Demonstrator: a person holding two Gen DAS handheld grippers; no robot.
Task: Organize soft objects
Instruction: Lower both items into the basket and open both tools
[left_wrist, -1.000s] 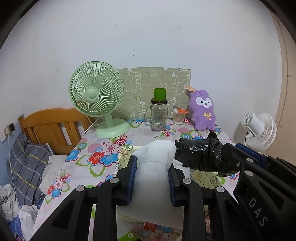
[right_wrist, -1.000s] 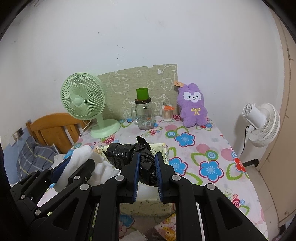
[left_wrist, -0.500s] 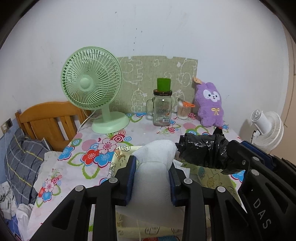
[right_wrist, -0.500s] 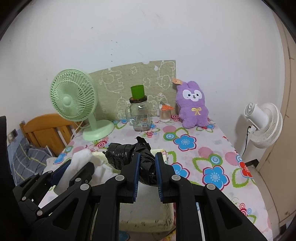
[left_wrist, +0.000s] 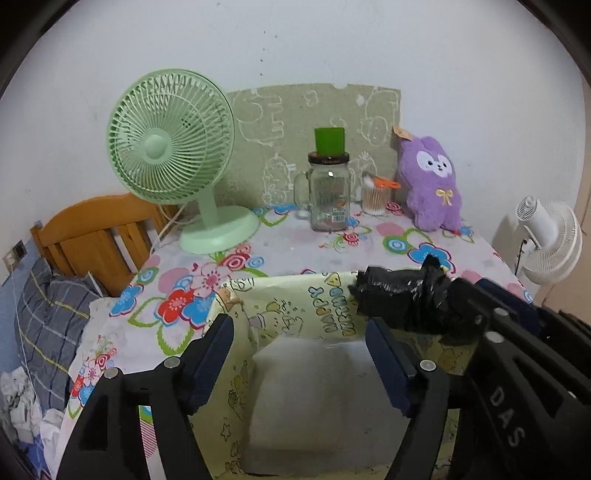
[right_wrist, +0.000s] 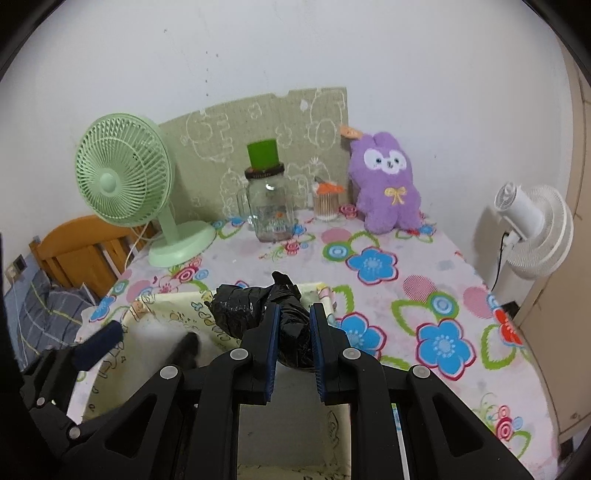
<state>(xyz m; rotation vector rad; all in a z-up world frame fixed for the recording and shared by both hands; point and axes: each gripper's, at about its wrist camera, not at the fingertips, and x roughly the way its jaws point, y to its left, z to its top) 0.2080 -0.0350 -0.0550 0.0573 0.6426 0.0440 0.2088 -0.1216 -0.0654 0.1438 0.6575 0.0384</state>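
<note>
A pale yellow cartoon-print box (left_wrist: 295, 284) stands open on the flowered tablecloth. My left gripper (left_wrist: 299, 325) hangs over it and its jaws are opening. A white soft item (left_wrist: 306, 373) lies blurred inside the box below them, free of the pads. My right gripper (right_wrist: 293, 317) is shut on a crumpled black plastic bundle (right_wrist: 243, 306), held over the box's far rim (right_wrist: 166, 299). In the left wrist view the black bundle (left_wrist: 399, 299) hangs at the right, above the box's corner. The left gripper (right_wrist: 144, 343) shows at the lower left of the right wrist view.
At the back of the table stand a green desk fan (left_wrist: 173, 140), a glass jar with a green cup on top (left_wrist: 328, 192), a cotton-swab holder (left_wrist: 375, 195) and a purple plush (left_wrist: 432, 181). A white fan (right_wrist: 532, 225) stands beyond the right edge, a wooden headboard (left_wrist: 96, 229) at left.
My left gripper's jaws have spread and the white soft item has dropped out of them into the box. Both grippers moved forward and down over the box.
</note>
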